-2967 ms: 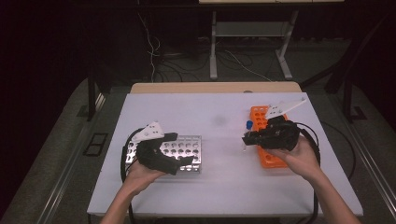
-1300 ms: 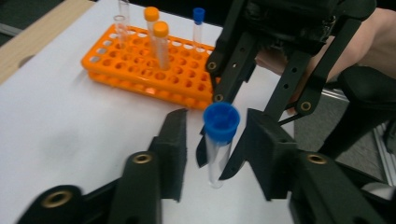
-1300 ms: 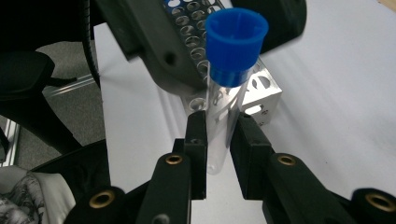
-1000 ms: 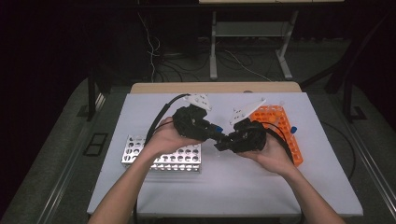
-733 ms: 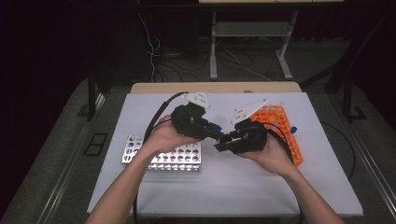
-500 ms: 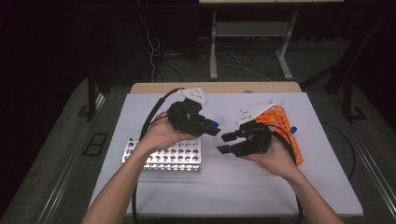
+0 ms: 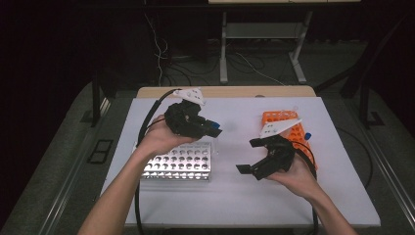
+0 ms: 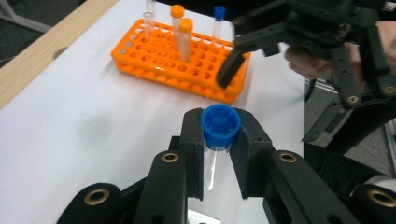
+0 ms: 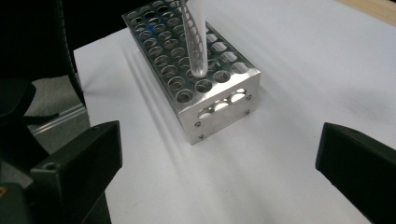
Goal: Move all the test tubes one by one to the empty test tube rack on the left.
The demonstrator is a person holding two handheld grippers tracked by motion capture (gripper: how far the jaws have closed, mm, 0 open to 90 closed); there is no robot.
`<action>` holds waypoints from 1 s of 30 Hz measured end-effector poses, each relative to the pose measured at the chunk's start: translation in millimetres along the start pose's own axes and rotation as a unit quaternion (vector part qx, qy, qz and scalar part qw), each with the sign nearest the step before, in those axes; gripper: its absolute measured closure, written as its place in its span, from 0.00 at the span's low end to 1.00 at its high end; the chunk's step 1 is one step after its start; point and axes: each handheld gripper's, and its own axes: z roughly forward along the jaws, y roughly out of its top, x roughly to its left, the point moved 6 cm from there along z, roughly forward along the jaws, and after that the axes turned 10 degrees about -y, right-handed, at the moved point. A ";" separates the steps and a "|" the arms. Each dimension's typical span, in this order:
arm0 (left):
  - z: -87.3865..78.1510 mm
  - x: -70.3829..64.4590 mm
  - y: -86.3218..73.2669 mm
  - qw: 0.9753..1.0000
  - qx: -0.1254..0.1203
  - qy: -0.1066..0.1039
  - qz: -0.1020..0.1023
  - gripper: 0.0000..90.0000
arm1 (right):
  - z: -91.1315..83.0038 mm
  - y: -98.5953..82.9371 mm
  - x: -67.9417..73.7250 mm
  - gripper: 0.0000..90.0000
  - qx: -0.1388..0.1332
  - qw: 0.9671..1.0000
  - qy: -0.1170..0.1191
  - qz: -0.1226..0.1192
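Note:
My left gripper [image 7: 211, 129] is shut on a clear tube with a blue cap [image 8: 220, 125], held in the air above the far right corner of the metal rack [image 7: 178, 161]. In the left gripper view the jaws clamp the tube just under its cap. The tube's lower end [image 9: 195, 42] hangs over the holes of the metal rack [image 9: 219, 88]. To the right, my right gripper [image 7: 250, 155] stands wide open with nothing in it, just left of the orange rack [image 7: 286, 128]. Both its pads [image 9: 74, 161] frame the metal rack from afar.
The orange rack [image 8: 177, 65] holds two orange-capped tubes [image 8: 185, 37], a blue-capped tube [image 8: 218, 21] and a clear one. A wooden strip [image 7: 225, 91] runs along the table's far edge. Bare white table [image 7: 230, 196] lies in front of both racks.
The grippers met at mid-table, then parted. The right gripper opened and drew back toward the orange rack. The left gripper kept the blue-capped tube and moved left above the metal rack.

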 end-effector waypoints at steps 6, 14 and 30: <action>-6.0 10.0 -1.2 1.000 -0.009 0.014 -0.012 0.83 | -6.6 -13.7 -2.7 0.00 -0.004 1.000 0.001 0.016; -8.9 25.9 -4.5 0.999 -0.012 0.034 -0.027 0.83 | -17.7 -36.6 -4.5 0.00 -0.021 0.999 0.004 0.038; -0.2 57.6 -25.3 0.997 -0.008 0.067 -0.046 0.84 | -37.1 -68.8 -7.5 0.00 -0.037 0.997 -0.007 0.061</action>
